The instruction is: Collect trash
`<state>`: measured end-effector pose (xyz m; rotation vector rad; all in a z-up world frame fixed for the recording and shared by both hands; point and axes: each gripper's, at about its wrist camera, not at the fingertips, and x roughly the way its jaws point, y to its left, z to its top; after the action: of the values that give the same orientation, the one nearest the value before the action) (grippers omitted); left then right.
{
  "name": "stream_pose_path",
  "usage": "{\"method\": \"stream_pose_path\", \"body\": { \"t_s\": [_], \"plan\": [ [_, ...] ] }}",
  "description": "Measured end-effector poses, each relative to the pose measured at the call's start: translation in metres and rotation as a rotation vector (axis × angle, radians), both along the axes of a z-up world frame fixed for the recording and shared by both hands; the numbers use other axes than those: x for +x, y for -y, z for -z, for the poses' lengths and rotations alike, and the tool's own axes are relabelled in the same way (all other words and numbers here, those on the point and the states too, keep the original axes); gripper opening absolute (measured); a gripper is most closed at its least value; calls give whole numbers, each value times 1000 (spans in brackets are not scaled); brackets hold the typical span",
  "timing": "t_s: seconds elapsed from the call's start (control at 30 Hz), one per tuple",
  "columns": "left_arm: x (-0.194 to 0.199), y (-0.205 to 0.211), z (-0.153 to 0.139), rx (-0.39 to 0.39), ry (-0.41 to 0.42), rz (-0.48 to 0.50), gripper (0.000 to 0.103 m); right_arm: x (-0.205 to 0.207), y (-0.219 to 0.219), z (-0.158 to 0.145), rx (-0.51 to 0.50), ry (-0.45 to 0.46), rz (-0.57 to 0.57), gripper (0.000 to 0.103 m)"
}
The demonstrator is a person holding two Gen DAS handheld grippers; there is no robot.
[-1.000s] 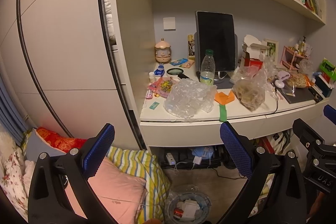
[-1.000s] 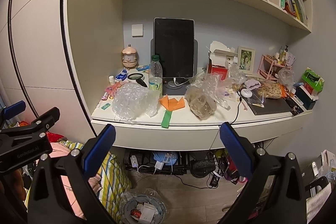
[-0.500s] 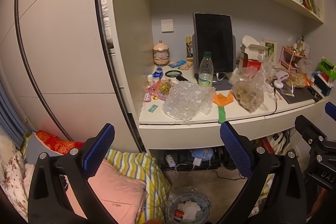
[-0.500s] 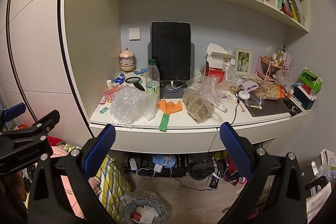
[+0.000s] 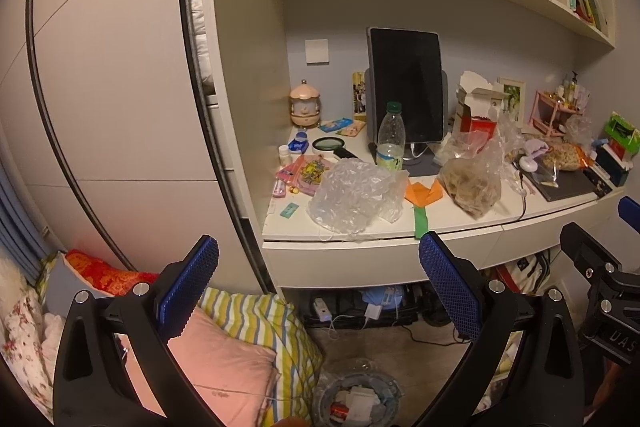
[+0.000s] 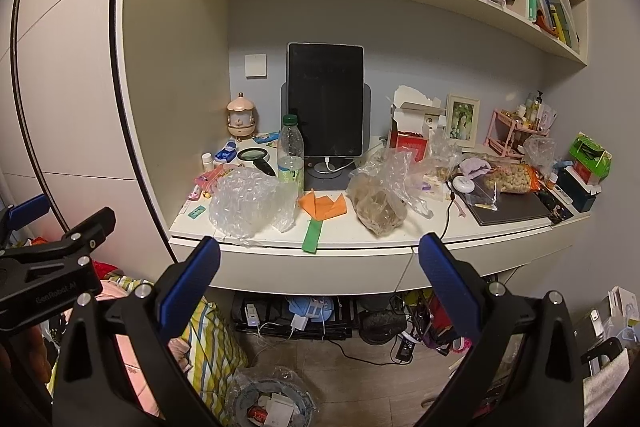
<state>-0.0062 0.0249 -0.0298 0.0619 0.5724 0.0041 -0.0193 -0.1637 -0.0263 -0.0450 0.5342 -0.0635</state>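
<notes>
both the left gripper (image 5: 319, 281) and right gripper (image 6: 319, 281) hang wide apart and empty, short of the tabletop (image 6: 360, 233). crinkly bubble wrap (image 6: 250, 201) lies at its near left edge beside a clear plastic bottle (image 6: 291, 157). on the floor below, a lined trash bin (image 6: 272, 403) holds paper scraps.

Bottle (image 6: 291, 157) behind bubble wrap (image 6: 250, 201) — desk (image 6: 360, 241).

The right hand-held gripper (image 6: 319, 259), jaws spread wide and empty, faced a cluttered counter (image 6: 360, 233) where crumpled bubble wrap (image 6: 248, 203) lay beside a plastic bottle (image 6: 291, 157); a wastebasket (image 6: 272, 401) sat on the floor below.
</notes>
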Motion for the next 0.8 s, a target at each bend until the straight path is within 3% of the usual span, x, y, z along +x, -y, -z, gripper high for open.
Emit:
{"method": "stream_pose_path", "body": {
  "t_s": [0.8],
  "plan": [
    [4,-6,3,-4,-2,10,98,-3,-4,1,11,1,30,97]
  ]
}}
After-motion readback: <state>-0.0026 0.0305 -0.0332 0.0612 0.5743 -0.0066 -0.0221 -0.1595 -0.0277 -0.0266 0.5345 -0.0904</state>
